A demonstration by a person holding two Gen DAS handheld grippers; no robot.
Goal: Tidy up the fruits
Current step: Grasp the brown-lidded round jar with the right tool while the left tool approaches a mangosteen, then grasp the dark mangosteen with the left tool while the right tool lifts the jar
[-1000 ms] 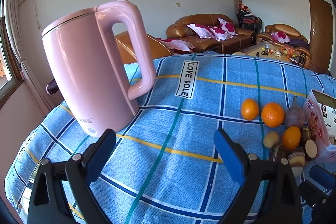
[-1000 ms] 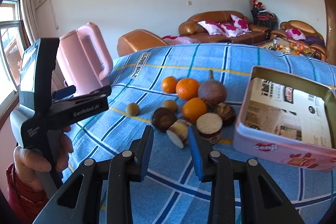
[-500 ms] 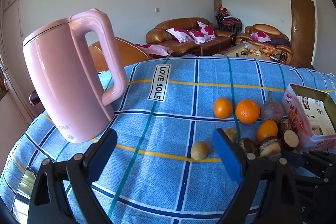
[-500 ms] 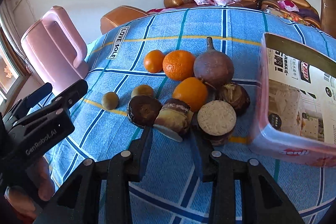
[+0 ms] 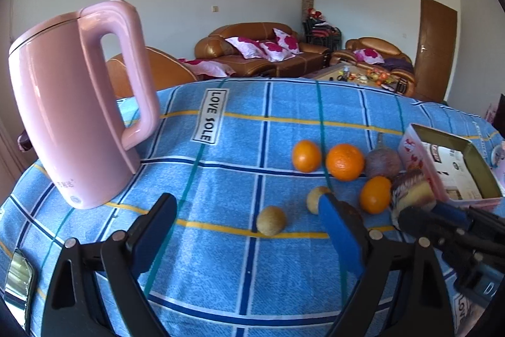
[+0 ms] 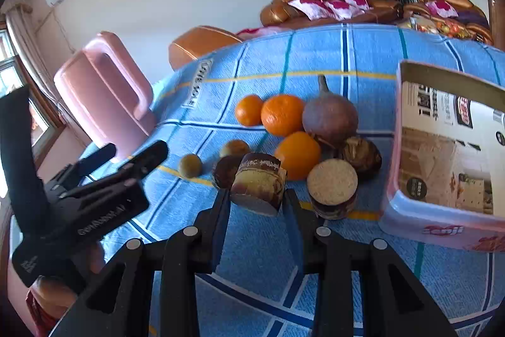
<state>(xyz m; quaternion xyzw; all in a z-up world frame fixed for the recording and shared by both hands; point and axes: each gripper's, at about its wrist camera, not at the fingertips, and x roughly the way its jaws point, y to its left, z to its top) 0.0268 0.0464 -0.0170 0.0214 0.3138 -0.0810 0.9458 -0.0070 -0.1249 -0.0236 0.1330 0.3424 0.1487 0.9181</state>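
My right gripper [image 6: 257, 195] is shut on a cut root chunk [image 6: 258, 182] with brown skin and cream flesh, held just above the blue checked cloth [image 6: 252, 248]. Behind it lie three oranges [image 6: 282, 115], a purple round root [image 6: 329, 119], another cut chunk [image 6: 333, 188] and dark brown pieces. The open pink tin [image 6: 442, 229] stands at the right. My left gripper [image 5: 247, 210] hovers over the cloth with its jaws closing and touching nothing. A small brown fruit [image 5: 270, 220] lies ahead between its fingers, and a second one [image 5: 315, 199] sits by the right fingertip.
A tall pink kettle [image 5: 72, 116] stands on the left of the table. A shiny flat object [image 5: 19, 280] lies at the near left edge. Sofas and a low table are in the room behind. The hand on the left gripper shows at the lower left of the right wrist view.
The right gripper has picked the cut chunk up off the cloth. The left wrist view swung right, bringing the small brown fruit between the left fingers, which narrowed slightly.
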